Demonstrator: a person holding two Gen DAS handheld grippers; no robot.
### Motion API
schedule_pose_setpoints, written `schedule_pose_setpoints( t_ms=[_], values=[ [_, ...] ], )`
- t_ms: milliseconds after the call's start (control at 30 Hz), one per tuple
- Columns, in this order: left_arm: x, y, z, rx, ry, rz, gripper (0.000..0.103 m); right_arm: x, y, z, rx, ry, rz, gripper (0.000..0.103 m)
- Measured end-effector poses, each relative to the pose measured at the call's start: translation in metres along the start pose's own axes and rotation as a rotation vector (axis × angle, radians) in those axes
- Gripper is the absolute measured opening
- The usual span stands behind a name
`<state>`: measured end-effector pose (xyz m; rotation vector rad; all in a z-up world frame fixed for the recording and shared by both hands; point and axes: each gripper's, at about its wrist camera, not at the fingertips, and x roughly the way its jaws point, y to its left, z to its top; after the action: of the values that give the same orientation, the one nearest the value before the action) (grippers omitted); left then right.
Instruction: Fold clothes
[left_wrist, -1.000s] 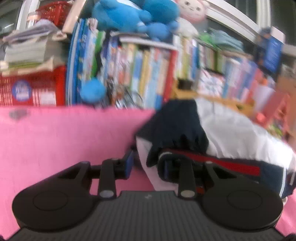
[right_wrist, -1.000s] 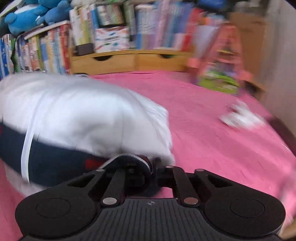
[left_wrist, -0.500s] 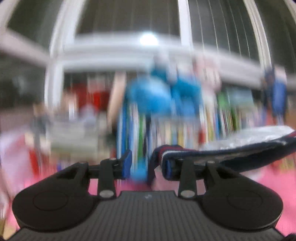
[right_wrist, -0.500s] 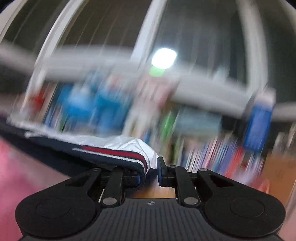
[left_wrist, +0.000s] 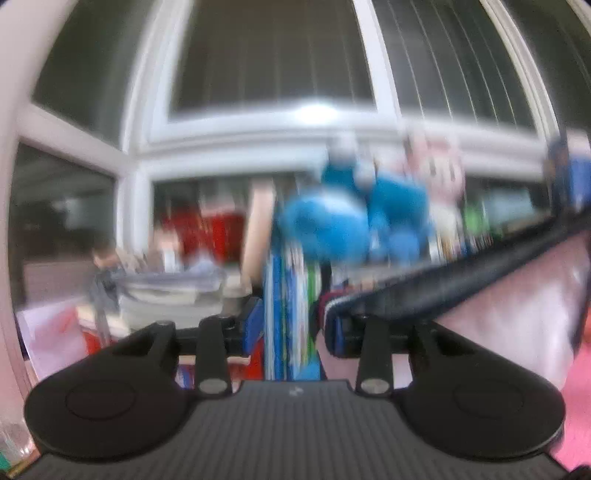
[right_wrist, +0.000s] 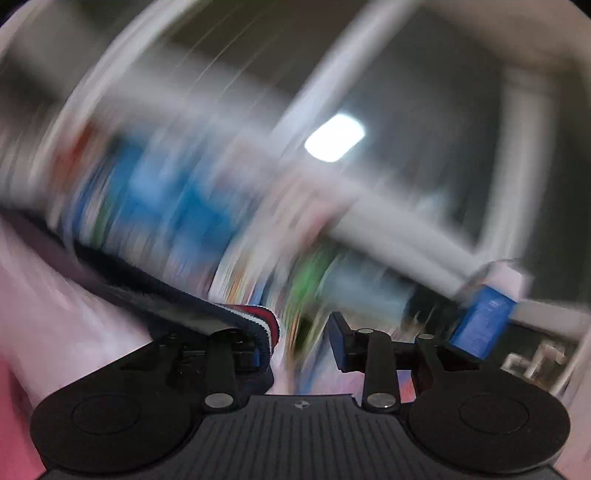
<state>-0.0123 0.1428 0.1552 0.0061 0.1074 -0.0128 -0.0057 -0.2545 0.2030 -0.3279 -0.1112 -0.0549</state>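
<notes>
Left wrist view: left gripper (left_wrist: 291, 326) fingers spread, nothing pinched; garment (left_wrist: 509, 295) waistband draped over right-hand finger only, cloth hanging toward pink bed (left_wrist: 580, 398). Risk: band slides off, fold collapses. Books, blue plush (left_wrist: 325, 225) blurred.

Right wrist view: right gripper (right_wrist: 303, 339) fingers opening; striped hem lies on left-hand finger, unpressed. Risk: uneven drop. Heavy blur; bed surface mostly hidden.

The white cloth garment (left_wrist: 517, 306) has a ribbed knit navy hem with red and white stripes (right_wrist: 255, 319). The black matt plastic left gripper (left_wrist: 291, 328) carries ridged casing and shiny metal rivets.
</notes>
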Motion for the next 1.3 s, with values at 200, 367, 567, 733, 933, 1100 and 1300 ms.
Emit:
schedule_pose_setpoints(
  t_ms=[200,367,567,733,933,1100,1300],
  values=[
    [-0.013,-0.004,-0.089,-0.013,0.396,-0.160,0.039,-0.015,0.020,-0.106,-0.138,0.391,0.156,0.024],
    [-0.026,-0.013,-0.136,0.046,0.577,-0.186,0.039,-0.068,0.034,-0.183,-0.135,0.593,0.259,0.024],
    [-0.047,-0.002,-0.123,0.043,0.552,-0.184,0.051,-0.110,0.020,-0.194,0.012,0.624,0.302,0.025],
    [-0.060,0.007,-0.121,0.017,0.530,-0.191,0.052,-0.138,0.012,-0.189,0.080,0.581,0.362,0.025],
    [-0.085,-0.013,-0.125,0.206,0.476,-0.231,0.064,-0.142,0.026,-0.191,0.016,0.579,0.351,0.026],
    [-0.104,-0.033,-0.121,0.348,0.394,-0.277,0.070,-0.142,0.034,-0.202,0.032,0.590,0.331,0.026],
    [-0.081,-0.087,-0.142,0.507,0.377,-0.332,0.072,-0.141,0.031,-0.199,0.097,0.575,0.299,0.028]
  ],
)
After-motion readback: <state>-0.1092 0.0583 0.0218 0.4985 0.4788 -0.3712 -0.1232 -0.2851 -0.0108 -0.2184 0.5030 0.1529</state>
